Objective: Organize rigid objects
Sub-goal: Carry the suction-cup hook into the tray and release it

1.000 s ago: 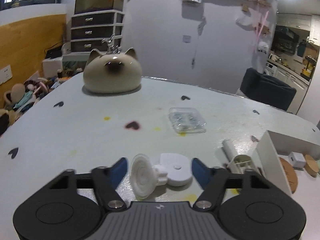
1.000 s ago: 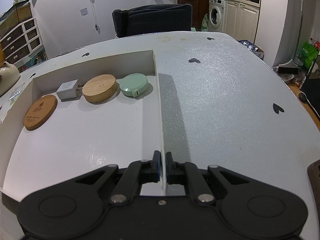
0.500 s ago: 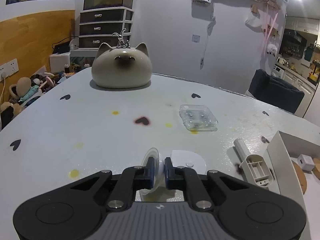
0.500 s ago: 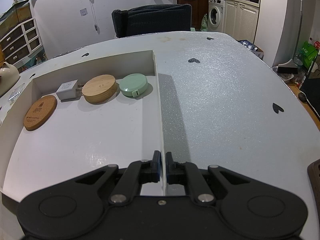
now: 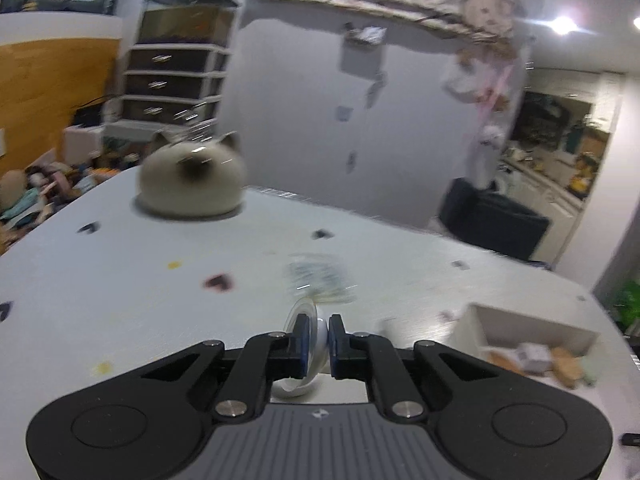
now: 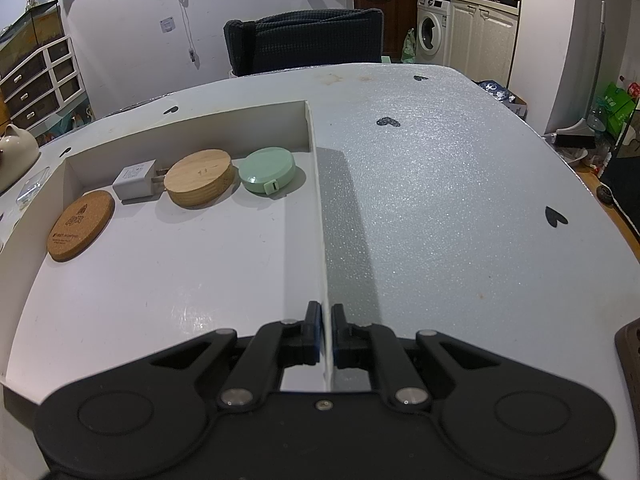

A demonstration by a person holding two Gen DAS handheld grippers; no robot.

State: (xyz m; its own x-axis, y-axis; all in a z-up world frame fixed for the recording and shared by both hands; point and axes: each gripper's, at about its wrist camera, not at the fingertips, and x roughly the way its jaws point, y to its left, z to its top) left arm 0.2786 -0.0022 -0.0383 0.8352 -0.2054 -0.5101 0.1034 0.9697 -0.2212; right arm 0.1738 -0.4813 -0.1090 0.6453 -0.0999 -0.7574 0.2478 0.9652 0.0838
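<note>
- The left gripper point(image 5: 317, 334), low in the middle of the left wrist view, has its jaws drawn narrow and clamped on a white suction-cup piece point(image 5: 316, 344); a clear round disc stands on edge just above the pads, and a white rounded part hangs below them.
- The view is smeared with blur. Just beyond the fingertips lies a clear plastic packet point(image 5: 318, 276), its contents unreadable.
- Toward the upper left a cream cat-shaped ornament point(image 5: 192, 178) sits on the white table point(image 5: 100, 280).
- At the lower right, the corner of a white box point(image 5: 532, 326) shows a few blurred items inside.
- The right gripper point(image 6: 326, 330), low in the middle of the right wrist view, is pinched tight on the right-hand wall of the white box point(image 6: 318, 216).
- Inside the box, along its far wall at the upper left of the frame, runs a row: cork coaster point(image 6: 80, 226), white charger plug point(image 6: 136, 180), round wooden block point(image 6: 200, 176), green tape measure point(image 6: 268, 170). The plug's prongs touch the block.
</note>
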